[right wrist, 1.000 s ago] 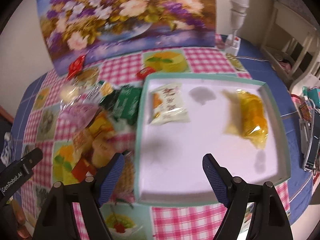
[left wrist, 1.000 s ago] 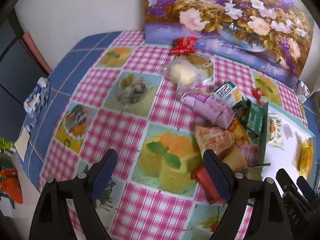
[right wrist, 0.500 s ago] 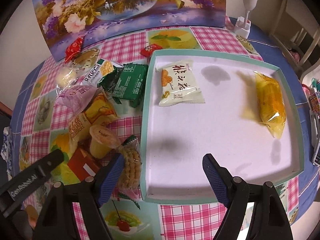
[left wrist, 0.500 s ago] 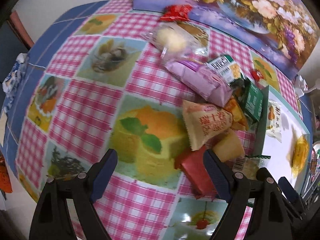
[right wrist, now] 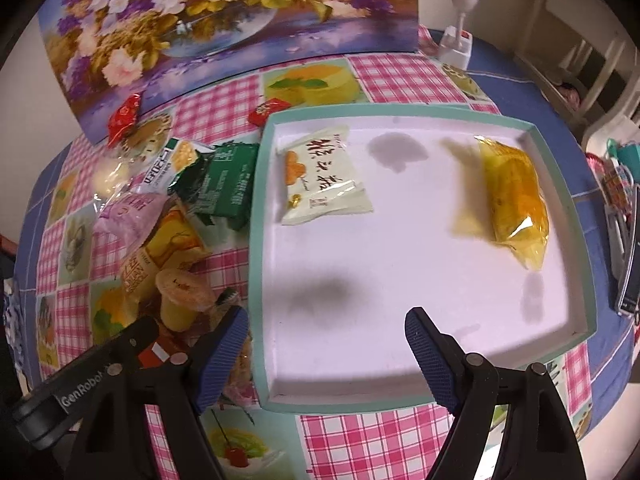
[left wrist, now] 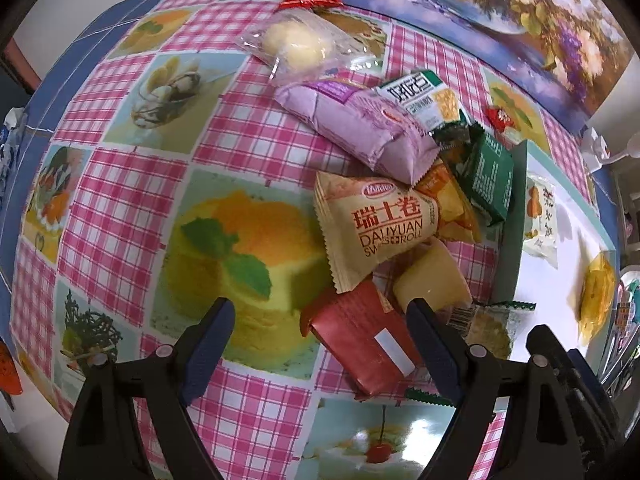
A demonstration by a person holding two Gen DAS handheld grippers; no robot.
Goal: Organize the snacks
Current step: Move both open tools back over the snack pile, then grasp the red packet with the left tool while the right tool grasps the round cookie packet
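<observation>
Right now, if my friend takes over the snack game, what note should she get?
Left hand-held gripper: open, holding nothing, over the red packet at the near edge of the snack pile.
Right hand-held gripper: open, holding nothing, over the tray.
Done: white packet and yellow packet lie in the tray.
Left: the purple, beige, green and other packets on the tablecloth.

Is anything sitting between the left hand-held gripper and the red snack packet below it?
Nothing visible. The left hand-held gripper is open above the red packet, whose top face is bare. Only its far end is tucked under the beige Swiss roll packet, and a yellow jelly cup lies right beside it.
</observation>
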